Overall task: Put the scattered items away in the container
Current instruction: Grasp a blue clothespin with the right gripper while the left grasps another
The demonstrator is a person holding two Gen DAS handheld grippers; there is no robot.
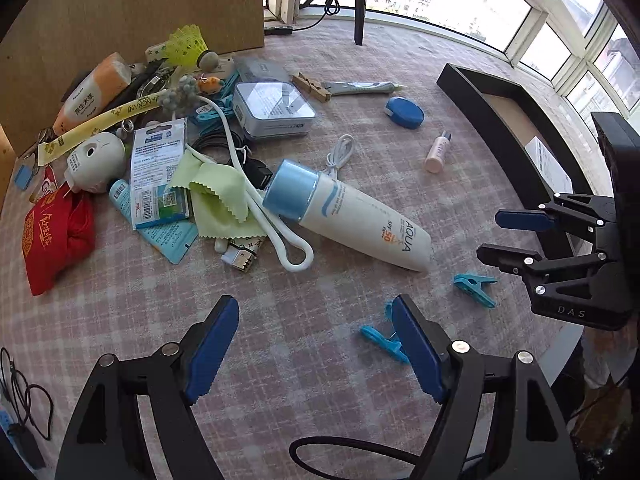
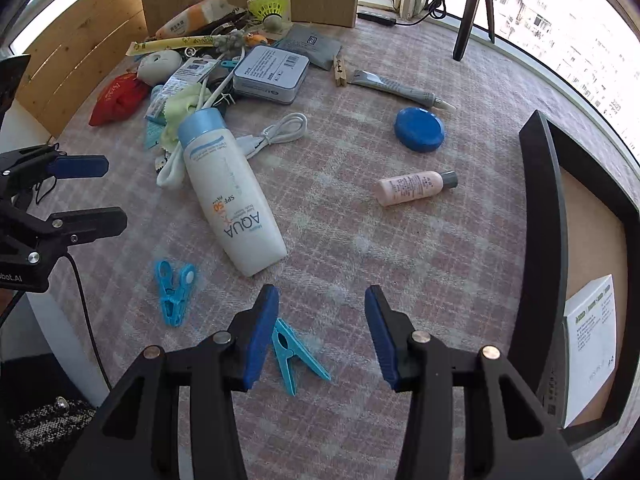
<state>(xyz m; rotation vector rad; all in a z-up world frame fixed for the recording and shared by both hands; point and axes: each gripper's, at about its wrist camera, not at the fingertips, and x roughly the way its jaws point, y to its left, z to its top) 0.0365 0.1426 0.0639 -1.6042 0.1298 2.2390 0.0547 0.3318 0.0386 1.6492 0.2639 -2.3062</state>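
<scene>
Scattered items cover a checked tablecloth. A white sunscreen bottle [image 1: 352,220] [image 2: 232,200] with a blue cap lies in the middle. Two blue clothespins [image 1: 476,284] [image 2: 174,292] lie near the front; one clothespin [image 2: 296,352] lies just under my right gripper's left finger. A small pink bottle [image 2: 412,188] and a blue round lid [image 2: 419,129] lie toward the black container [image 1: 480,100] [image 2: 540,200] on the right, which holds a white booklet [image 2: 588,348]. My left gripper [image 1: 314,312] [image 2: 115,191] is open over bare cloth. My right gripper [image 2: 321,294] [image 1: 491,235] is open, nothing between its fingers.
A heap at the back left includes a tin box [image 1: 272,110], a red pouch [image 1: 60,236], a green cloth [image 1: 216,200], a white cable [image 2: 280,132] and a grey tube [image 2: 396,88]. A wooden board [image 1: 140,8] stands behind. A tripod [image 2: 472,8] stands by the window.
</scene>
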